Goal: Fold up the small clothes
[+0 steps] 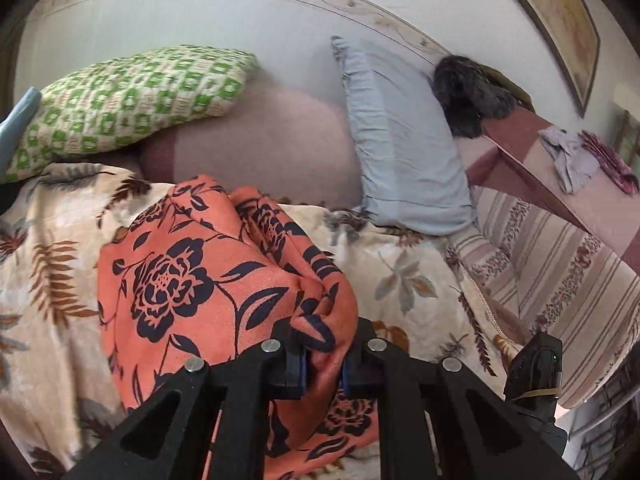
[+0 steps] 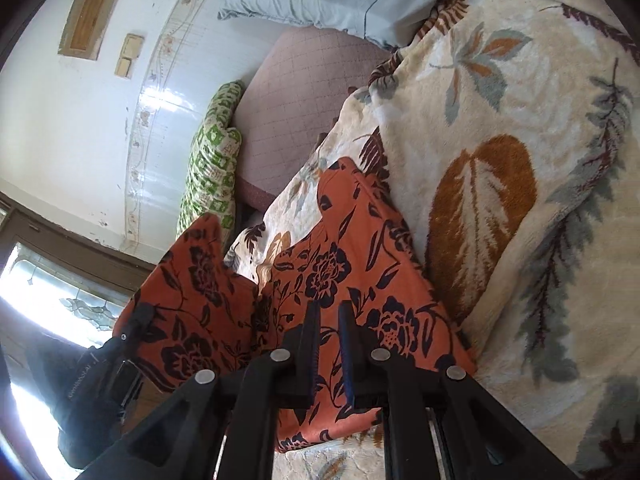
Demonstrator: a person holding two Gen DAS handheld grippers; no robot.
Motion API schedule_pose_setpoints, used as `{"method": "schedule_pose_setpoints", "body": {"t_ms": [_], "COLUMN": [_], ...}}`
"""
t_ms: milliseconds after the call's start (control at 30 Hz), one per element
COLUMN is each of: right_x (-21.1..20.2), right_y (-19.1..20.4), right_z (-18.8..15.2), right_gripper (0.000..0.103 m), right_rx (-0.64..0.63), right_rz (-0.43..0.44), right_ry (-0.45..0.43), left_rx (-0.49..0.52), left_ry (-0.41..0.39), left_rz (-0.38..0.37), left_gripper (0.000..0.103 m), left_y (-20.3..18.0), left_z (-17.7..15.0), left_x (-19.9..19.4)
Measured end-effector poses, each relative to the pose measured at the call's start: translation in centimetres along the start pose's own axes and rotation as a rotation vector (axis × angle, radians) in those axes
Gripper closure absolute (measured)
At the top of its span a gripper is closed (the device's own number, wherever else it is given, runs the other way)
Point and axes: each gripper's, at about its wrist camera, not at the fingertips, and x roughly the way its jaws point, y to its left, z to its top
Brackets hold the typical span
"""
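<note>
Folding is midway: your left gripper (image 1: 324, 364) clamps the orange floral garment (image 1: 192, 272) lifted off the bed blanket (image 1: 408, 280), your right gripper (image 2: 329, 320) pinches another edge, final folds remaining.

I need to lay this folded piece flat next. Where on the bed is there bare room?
Free: the leaf-print blanket between the orange floral garment and the blue pillow, and left of the garment. Crowded: along the wall, where the green checked pillow and blue pillow lie.
</note>
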Motion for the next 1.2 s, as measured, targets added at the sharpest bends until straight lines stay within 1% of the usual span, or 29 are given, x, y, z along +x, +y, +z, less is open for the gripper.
{"method": "schedule_pose_setpoints", "body": {"t_ms": [67, 133, 200, 233, 267, 300, 333, 367, 400, 433, 467, 500, 533, 567, 600, 633, 667, 700, 767, 833, 867, 933, 967, 1000, 1067, 1100, 1133, 1200], "right_x": [-1.0, -1.6, -1.8, -1.7, -1.5, -1.2, -0.7, -0.3, 0.1, 0.5, 0.9, 1.2, 1.4, 1.6, 1.7, 1.6, 1.5, 1.7, 2.3, 3.4, 3.9, 4.8, 5.1, 5.3, 5.8, 6.3, 6.6, 6.8], "right_y": [-1.6, -3.2, -4.5, -4.9, -5.2, -5.5, -5.7, -5.8, -5.7, -5.4, -5.0, -4.4, -3.8, -3.1, -2.6, -2.1, -1.7, -1.3, -0.7, -0.8, -1.0, -1.2, -1.1, -0.9, -0.8, -0.7, -0.6, -0.3], "right_z": [0.9, 1.7, 2.4, 2.7, 2.9, 3.1, 3.2, 3.2, 3.2, 3.0, 2.9, 2.8, 2.7, 2.5, 2.3, 2.1, 1.9, 1.8, 1.7, 1.5, 1.3, 0.9, 0.8, 0.7, 0.4, 0.2, 0.0, -0.1], "right_gripper": [0.091, 0.091, 0.091, 0.091, 0.091, 0.091, 0.091, 0.091, 0.091, 0.091, 0.091, 0.090, 0.086, 0.067, 0.050, 0.018, 0.015, 0.015, 0.015, 0.015, 0.015, 0.016, 0.018, 0.021, 0.046, 0.053, 0.061, 0.062], "right_rx": [0.061, 0.126, 0.163, 0.182, 0.202, 0.220, 0.235, 0.245, 0.251, 0.250, 0.238, 0.216, 0.189, 0.164, 0.144, 0.129, 0.114, 0.095, 0.067, 0.060, 0.072, 0.080, 0.060, 0.038, 0.014, 0.000, -0.021, -0.047], "right_rz": [0.005, 0.023, 0.003, -0.004, -0.004, -0.002, 0.001, 0.004, 0.010, 0.020, 0.033, 0.046, 0.052, 0.058, 0.057, 0.055, 0.053, 0.054, 0.054, -0.006, -0.024, -0.019, -0.046, -0.070, -0.076, -0.097, -0.135, -0.158], "right_ry": [-0.031, -0.043, -0.058, -0.062, -0.054, -0.037, -0.016, 0.005, 0.025, 0.039, 0.048, 0.057, 0.062, 0.064, 0.062, 0.047, 0.028, 0.025, 0.049, 0.082, 0.101, 0.136, 0.141, 0.137, 0.149, 0.167, 0.175, 0.178], "left_rx": [0.005, -0.003, -0.028, -0.046, -0.065, -0.084, -0.091, -0.084, -0.073, -0.060, -0.042, -0.017, 0.013, 0.039, 0.059, 0.068, 0.058, 0.032, -0.046, -0.108, -0.123, -0.129, -0.129, -0.127, -0.117, -0.113, -0.113, -0.118], "left_ry": [0.047, 0.150, 0.278, 0.333, 0.358, 0.357, 0.350, 0.341, 0.322, 0.284, 0.235, 0.190, 0.156, 0.132, 0.119, 0.113, 0.117, 0.130, 0.168, 0.203, 0.215, 0.224, 0.226, 0.229, 0.232, 0.233, 0.235, 0.236], "left_rz": [-0.037, -0.057, -0.064, -0.069, -0.081, -0.114, -0.147, -0.173, -0.191, -0.199, -0.201, -0.189, -0.159, -0.117, -0.078, -0.040, -0.003, 0.035, 0.098, 0.135, 0.138, 0.128, 0.123, 0.117, 0.114, 0.120, 0.127, 0.132], "left_gripper": [0.091, 0.091, 0.090, 0.089, 0.087, 0.085, 0.079, 0.064, 0.054, 0.039, 0.033, 0.032, 0.028, 0.025, 0.025, 0.025, 0.025, 0.025, 0.025, 0.025, 0.025, 0.025, 0.025, 0.025, 0.025, 0.025, 0.025, 0.025], "left_y": [-1.9, -2.4, -1.7, -1.1, -0.4, 0.1, 0.4, 0.5, 0.5, 0.7, 1.0, 1.3, 1.7, 2.3, 3.1, 4.2, 5.5, 7.0, 10.2, 12.6, 13.1, 13.4, 13.4, 13.2, 12.8, 12.5, 12.4, 12.3], "left_z": [-1.5, -3.4, -5.7, -6.8, -7.7, -8.0, -7.9, -7.6, -7.0, -6.1, -5.4, -4.8, -4.4, -3.9, -3.8, -3.7, -3.7, -3.9, -4.5, -5.2, -5.7, -6.5, -6.7, -6.9, -7.0, -6.9, -6.9, -6.8], "left_x": [2.9, 6.4, 9.2, 10.0, 10.2, 9.8, 9.1, 8.2, 7.1, 5.7, 4.3, 2.8, 1.5, 0.5, -0.2, -0.7, -0.9, -0.8, -0.7, -0.4, -0.4, -0.4, -0.3, -0.1, 0.5, 0.8, 1.0, 1.3]}}
